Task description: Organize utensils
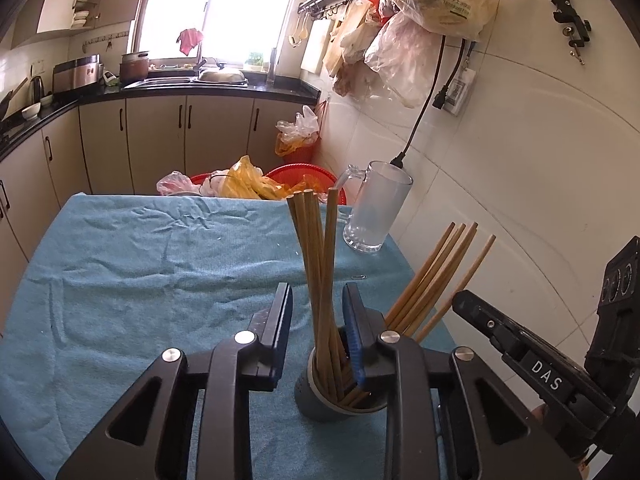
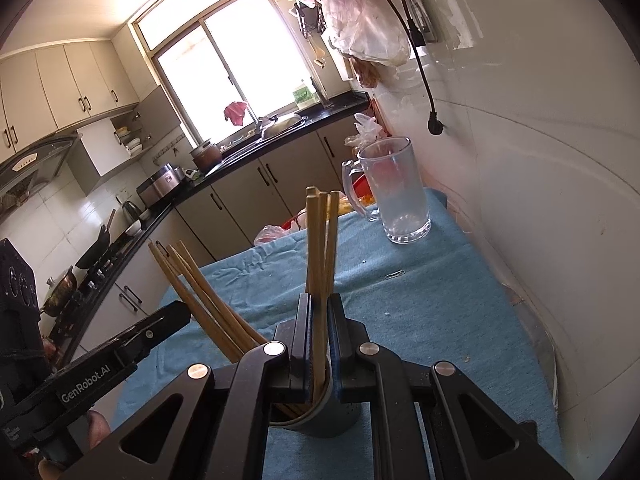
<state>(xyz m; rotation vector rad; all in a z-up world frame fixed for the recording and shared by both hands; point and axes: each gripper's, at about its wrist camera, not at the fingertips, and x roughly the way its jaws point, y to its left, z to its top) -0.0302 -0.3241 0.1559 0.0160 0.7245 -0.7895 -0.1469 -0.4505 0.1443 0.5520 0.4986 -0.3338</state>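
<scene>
One bunch of chopsticks (image 2: 320, 264) in the cup (image 2: 320, 416) is clamped by the right gripper (image 2: 319, 360); the left gripper's (image 1: 316, 336) fingers (image 1: 280, 320) are parted around another bunch (image 1: 320, 256), untouched.

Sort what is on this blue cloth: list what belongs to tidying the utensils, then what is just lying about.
Belongs to the job:
- chopsticks
- grey holder cup
- left tongs, open around one bunch
- right tongs, shut on another bunch

Lying about:
- glass mug
- paper clip
- blue cloth
</scene>
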